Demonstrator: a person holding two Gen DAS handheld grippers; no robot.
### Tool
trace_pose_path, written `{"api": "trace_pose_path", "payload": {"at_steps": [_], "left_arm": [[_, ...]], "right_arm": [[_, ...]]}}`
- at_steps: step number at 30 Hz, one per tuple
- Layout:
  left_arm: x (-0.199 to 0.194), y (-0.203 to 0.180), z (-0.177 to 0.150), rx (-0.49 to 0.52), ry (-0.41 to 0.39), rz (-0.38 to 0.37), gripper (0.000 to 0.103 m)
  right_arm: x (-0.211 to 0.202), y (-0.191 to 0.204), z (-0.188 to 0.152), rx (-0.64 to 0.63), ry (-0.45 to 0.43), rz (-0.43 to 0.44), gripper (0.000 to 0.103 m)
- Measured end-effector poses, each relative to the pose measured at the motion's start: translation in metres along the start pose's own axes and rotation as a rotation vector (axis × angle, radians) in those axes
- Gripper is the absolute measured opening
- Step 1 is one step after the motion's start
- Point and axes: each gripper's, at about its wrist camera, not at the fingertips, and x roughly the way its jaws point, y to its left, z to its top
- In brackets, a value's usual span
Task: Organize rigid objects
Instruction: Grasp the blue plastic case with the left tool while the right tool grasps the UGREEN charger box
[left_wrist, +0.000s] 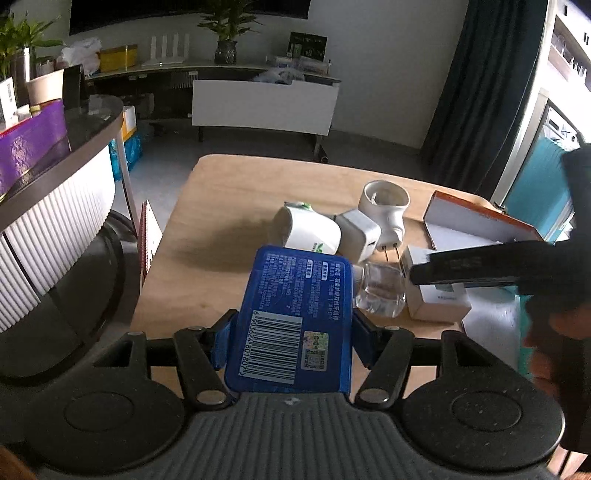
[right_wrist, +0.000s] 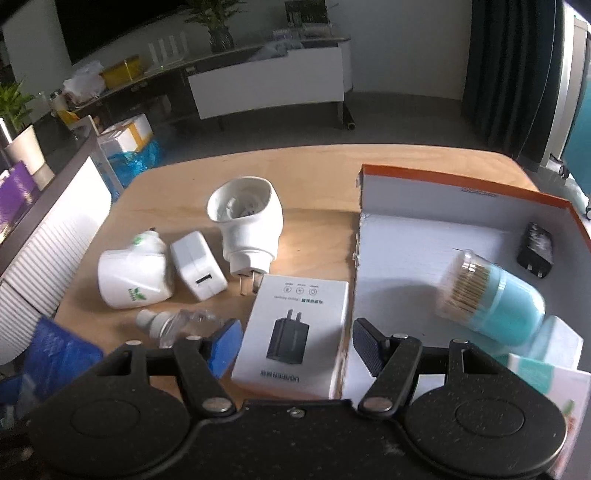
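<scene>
The open right gripper (right_wrist: 293, 349) straddled the white adapter box (right_wrist: 295, 338), its long axis toward twelve o'clock, while the left gripper (left_wrist: 290, 341) clamped the blue packet (left_wrist: 291, 321).

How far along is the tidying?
Done: the toothpick jar and black plug lie in the orange-rimmed box. In hand: the left gripper clamps a blue pack. Left: the charger box, three white plugs and the clear bottle on the table.
</scene>
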Motion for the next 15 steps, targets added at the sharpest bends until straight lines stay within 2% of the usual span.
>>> {"api": "trace_pose_path", "payload": {"at_steps": [3, 6, 15], "left_arm": [[0.002, -0.001, 0.001, -0.004, 0.000, -0.002, 0.064], [0.004, 0.000, 0.000, -0.015, 0.000, 0.010, 0.064], [-0.008, 0.000, 0.003, -0.046, -0.021, 0.035, 0.064]], "right_arm": [[0.008, 0.002, -0.002, -0.013, 0.003, -0.022, 0.080], [0.002, 0.006, -0.007, -0.045, -0.010, -0.002, 0.071], [-0.067, 0.001, -0.027, -0.116, -0.142, 0.038, 0.070]]}}
